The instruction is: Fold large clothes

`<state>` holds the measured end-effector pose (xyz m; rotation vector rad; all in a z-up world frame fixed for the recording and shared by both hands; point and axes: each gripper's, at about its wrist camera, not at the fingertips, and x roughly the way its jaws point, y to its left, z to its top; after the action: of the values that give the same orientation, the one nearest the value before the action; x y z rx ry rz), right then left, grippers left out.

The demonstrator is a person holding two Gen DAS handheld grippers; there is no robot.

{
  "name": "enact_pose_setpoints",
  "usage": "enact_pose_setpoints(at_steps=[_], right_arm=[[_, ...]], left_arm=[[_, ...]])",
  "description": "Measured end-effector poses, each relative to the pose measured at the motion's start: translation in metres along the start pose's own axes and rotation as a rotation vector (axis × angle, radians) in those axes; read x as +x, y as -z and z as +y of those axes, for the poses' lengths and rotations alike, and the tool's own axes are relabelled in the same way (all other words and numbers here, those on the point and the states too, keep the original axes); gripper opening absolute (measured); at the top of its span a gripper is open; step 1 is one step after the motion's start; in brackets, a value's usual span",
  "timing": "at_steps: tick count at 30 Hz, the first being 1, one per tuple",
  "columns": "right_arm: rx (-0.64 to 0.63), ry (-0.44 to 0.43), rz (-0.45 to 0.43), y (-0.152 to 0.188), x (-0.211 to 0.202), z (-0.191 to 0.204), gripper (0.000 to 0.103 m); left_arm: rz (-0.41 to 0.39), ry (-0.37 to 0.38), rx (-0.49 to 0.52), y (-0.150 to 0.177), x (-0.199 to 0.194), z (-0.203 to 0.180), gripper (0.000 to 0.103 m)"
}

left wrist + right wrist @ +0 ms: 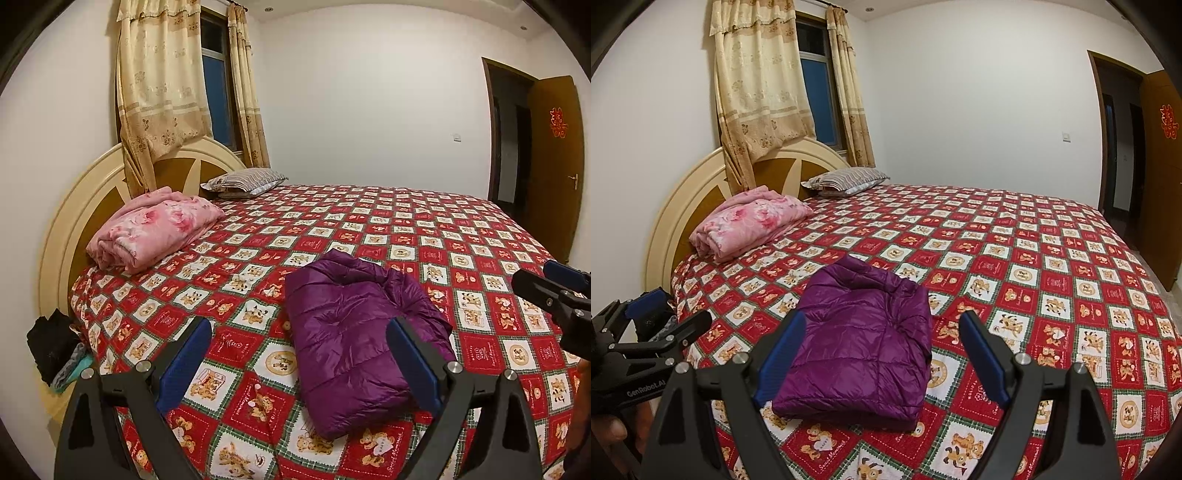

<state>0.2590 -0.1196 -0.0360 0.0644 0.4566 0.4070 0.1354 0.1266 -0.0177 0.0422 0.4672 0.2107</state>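
A purple puffer jacket (354,339) (860,343) lies folded into a compact rectangle on the red teddy-bear bedspread (424,236) (1015,243), near the front edge of the bed. My left gripper (299,332) hovers open just in front of it, with blue pads wide apart and nothing between them. My right gripper (882,328) is likewise open above the near edge of the jacket, touching nothing. Each gripper shows at the side of the other's view: the right gripper (554,288) at the right, the left gripper (668,306) at the left.
A folded pink floral blanket (155,229) (750,221) and a striped pillow (243,181) (846,179) lie by the headboard (74,229). Dark clothes (55,347) hang off the bed's left corner. A curtained window is behind, and an open wooden door (550,166) at the right.
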Motion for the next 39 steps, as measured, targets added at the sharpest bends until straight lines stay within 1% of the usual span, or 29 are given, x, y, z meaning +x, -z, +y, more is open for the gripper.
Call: enact_pose_setpoints(at_steps=[20, 31, 39], right_arm=[[0.002, 0.000, 0.001, 0.0001, 0.0001, -0.0007, 0.088], [0.005, -0.003, 0.000, -0.0010, 0.0001, -0.0018, 0.088], [0.007, -0.004, 0.000, 0.0005, 0.0004, -0.0018, 0.088]], left_arm=[[0.000, -0.001, -0.008, 0.0010, 0.0026, 0.0021, 0.096], [0.000, 0.016, -0.009, -0.0028, 0.0032, -0.0023, 0.096], [-0.025, 0.028, -0.016, -0.0050, -0.0038, -0.0076, 0.096]])
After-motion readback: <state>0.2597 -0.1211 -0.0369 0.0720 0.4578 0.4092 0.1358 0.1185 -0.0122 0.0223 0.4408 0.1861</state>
